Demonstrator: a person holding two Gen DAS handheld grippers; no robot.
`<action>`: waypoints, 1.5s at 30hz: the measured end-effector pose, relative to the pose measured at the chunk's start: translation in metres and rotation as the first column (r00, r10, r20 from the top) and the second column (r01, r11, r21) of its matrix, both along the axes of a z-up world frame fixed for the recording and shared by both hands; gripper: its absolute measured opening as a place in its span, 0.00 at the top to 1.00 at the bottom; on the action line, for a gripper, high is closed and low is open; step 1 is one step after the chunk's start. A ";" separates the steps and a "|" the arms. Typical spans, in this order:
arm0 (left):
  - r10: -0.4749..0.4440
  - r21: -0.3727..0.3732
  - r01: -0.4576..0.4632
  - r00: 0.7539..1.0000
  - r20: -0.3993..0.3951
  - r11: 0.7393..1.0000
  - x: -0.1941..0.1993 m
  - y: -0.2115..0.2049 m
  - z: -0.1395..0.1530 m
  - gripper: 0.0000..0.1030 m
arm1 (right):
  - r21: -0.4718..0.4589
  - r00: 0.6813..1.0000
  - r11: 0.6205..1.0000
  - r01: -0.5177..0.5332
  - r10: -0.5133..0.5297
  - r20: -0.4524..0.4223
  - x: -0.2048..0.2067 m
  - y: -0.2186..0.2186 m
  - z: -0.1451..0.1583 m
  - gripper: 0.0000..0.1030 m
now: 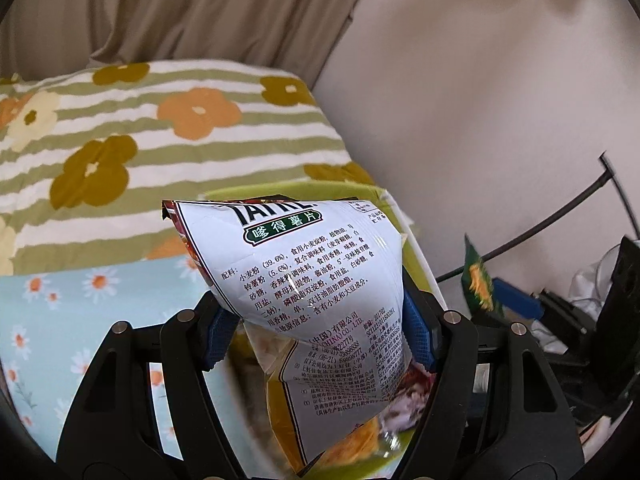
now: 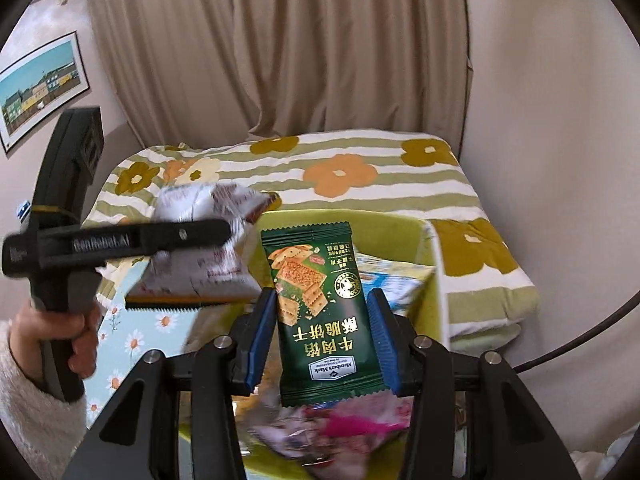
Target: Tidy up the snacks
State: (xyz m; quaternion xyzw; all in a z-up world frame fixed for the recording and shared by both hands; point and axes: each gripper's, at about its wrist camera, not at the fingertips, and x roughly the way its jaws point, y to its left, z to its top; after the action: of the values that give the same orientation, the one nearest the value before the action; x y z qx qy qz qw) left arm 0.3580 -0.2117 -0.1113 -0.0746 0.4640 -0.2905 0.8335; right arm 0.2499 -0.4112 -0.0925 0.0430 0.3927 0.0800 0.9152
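Left wrist view: left gripper clamped on a white chip bag, blue pads pressing both its sides at centre-bottom of frame. Bag crumpled, back-label text facing camera, held up above a yellow-green bin whose rim shows behind and to the right of the bag. Striped floral bedding fills the left and upper left; a daisy-print cloth at lower left. At right edge, a small green packet, blurred, held by the other gripper.

Right wrist view: right gripper closed on a dark green cracker packet, pads on its two long edges, packet upright in centre frame. Green bin lies beyond and below it, with more snack packs blurred inside at the bottom. Left gripper and chip bag at mid-left, blurred — a hand in a fuzzy white sleeve grips its handle.

Step in hand, as I judge it: both snacks lifted from the bin, being carried to wherever they get sorted. To do it well — keep the grip steady and avoid squeezing harder, since chips and crackers crush easily. Keep the two grippers apart so the bags don't collide. Set each down before releasing rather than dropping it.
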 end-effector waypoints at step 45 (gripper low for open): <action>0.254 0.169 -0.299 0.936 0.245 0.939 -0.144 0.090 0.057 0.00 | 0.009 0.992 0.996 0.084 -0.085 0.092 -0.052 0.028 0.047 0.05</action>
State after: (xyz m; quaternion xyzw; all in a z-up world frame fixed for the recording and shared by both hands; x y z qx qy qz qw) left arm 0.2137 -0.1220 -0.0548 -0.0211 0.3810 -0.1274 0.9155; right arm 0.1980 -0.3829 -0.0453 0.0584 0.3477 0.0442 0.9347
